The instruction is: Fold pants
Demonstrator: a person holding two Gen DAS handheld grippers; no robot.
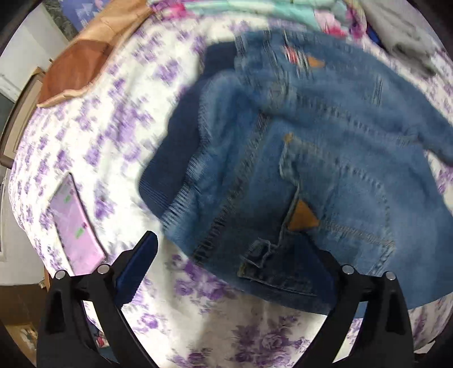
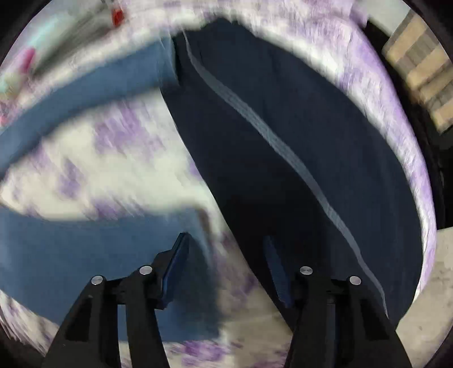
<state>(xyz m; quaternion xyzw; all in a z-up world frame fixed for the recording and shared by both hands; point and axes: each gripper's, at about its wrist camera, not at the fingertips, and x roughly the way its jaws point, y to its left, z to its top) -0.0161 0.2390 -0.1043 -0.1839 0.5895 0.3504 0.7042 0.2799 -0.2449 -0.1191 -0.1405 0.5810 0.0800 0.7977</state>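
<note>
A: Where are the pants?

B: The jeans [image 1: 297, 158] lie crumpled on a bed sheet [image 1: 93, 136] printed with purple flowers. In the left wrist view the waist end faces the camera, showing a pocket with a tan triangular patch [image 1: 302, 217], a belt loop and heavy stitching. The picture is blurred, so finer detail is lost.

A: And the left gripper [image 1: 235, 271]?

B: Its jaws stand wide apart, pointing steeply down over the near edge of the denim. Nothing is pinched between them; the right-hand finger sits over the fabric, the left-hand one over bare sheet.

A: The right gripper [image 2: 226, 269]?

B: About half spread, with no cloth between the pads. 1 finger [image 2: 177, 269] hangs over lighter blue denim, the other over a dark leg [image 2: 283, 127] turned inside out, with a pale seam running along it. Whether either finger touches the fabric, I cannot tell.

A: Anything else on the bed?

B: A phone [image 1: 75, 223] with a lit screen lies on the sheet to the left of the jeans, well apart from them. A brown paper bag [image 1: 85, 56] rests farther back, and colourful floral fabric [image 1: 283, 11] lies along the far edge.
</note>
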